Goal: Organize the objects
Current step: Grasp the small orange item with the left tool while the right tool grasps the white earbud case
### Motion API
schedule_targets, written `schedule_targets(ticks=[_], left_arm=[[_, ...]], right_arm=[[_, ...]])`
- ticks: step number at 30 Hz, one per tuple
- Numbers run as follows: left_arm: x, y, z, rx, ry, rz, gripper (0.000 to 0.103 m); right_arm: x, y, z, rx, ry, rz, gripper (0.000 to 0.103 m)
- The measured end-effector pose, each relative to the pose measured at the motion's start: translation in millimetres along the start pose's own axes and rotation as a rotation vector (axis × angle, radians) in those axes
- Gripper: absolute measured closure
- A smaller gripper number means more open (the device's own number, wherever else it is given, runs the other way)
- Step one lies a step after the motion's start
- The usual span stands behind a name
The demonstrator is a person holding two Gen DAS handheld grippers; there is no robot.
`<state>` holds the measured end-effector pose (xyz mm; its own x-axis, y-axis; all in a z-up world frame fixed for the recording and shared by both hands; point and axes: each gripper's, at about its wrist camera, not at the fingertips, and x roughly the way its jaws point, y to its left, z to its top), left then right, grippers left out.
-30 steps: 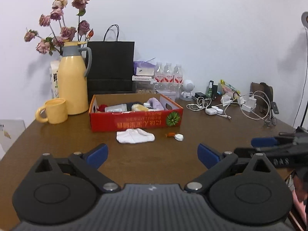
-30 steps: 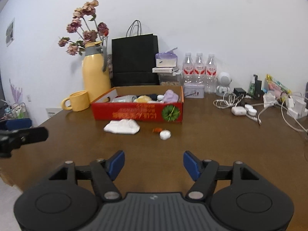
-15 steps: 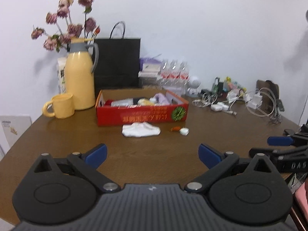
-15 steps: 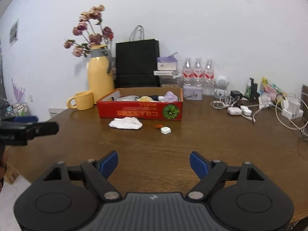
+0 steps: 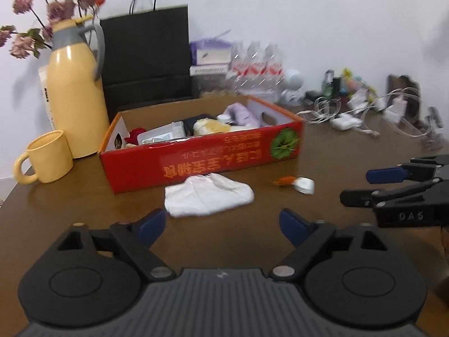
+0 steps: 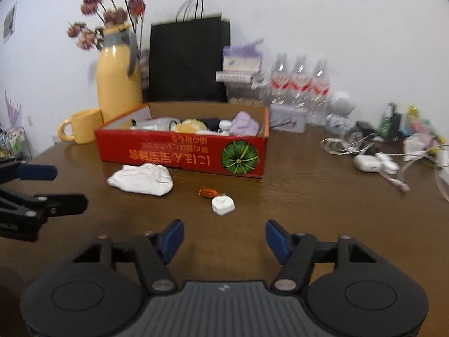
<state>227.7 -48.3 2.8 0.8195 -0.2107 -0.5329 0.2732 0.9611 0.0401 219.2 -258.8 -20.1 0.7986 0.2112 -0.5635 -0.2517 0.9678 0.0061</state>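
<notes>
A red cardboard box (image 5: 202, 163) (image 6: 179, 156) holding several small items stands mid-table. In front of it lie a crumpled white cloth (image 5: 206, 195) (image 6: 141, 179), a small orange thing (image 5: 284, 181) (image 6: 207, 192) and a white square piece (image 5: 304, 185) (image 6: 223, 205). My left gripper (image 5: 221, 226) hovers just short of the cloth, jaws closing, with nothing between them. My right gripper (image 6: 224, 237) hovers just short of the white piece, jaws closing and empty too. Each gripper shows at the side edge of the other's view.
A yellow jug (image 5: 74, 95) with dried flowers and a yellow mug (image 5: 46, 157) stand left of the box. A black paper bag (image 5: 146, 56), water bottles (image 6: 299, 84) and a tangle of white cables and chargers (image 6: 376, 160) crowd the back and right of the brown table (image 6: 308, 196).
Both grippers have moved forward and down toward the table, so box, cloth and small pieces loom larger. Both pairs of jaws stand narrower than half a second ago.
</notes>
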Motion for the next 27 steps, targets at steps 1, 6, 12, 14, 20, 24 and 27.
schedule_targets(ticks=[1, 6, 12, 14, 20, 24, 27], left_arm=[[11, 1, 5, 0.007, -0.005, -0.025, 0.020], [54, -5, 27, 0.115, -0.009, -0.176, 0.026], [99, -28, 34, 0.205, 0.056, -0.259, 0.037], [111, -37, 33, 0.231, 0.063, -0.284, 0.037], [135, -55, 33, 0.253, 0.130, -0.327, 0.088], [122, -54, 33, 0.208, 0.134, -0.269, 0.089], [89, -48, 31, 0.142, 0.108, -0.217, 0.089]], right_arm=[[15, -1, 4, -0.008, 0.011, 0.009, 0.047], [77, -2, 22, -0.047, 0.045, 0.048, 0.060], [89, -19, 20, -0.038, 0.066, 0.039, 0.077], [80, -32, 18, 0.005, 0.042, 0.015, 0.077], [60, -70, 9, 0.178, -0.029, -0.038, 0.077], [46, -71, 8, 0.188, -0.063, -0.024, 0.077], [32, -60, 4, 0.179, -0.076, -0.010, 0.077]])
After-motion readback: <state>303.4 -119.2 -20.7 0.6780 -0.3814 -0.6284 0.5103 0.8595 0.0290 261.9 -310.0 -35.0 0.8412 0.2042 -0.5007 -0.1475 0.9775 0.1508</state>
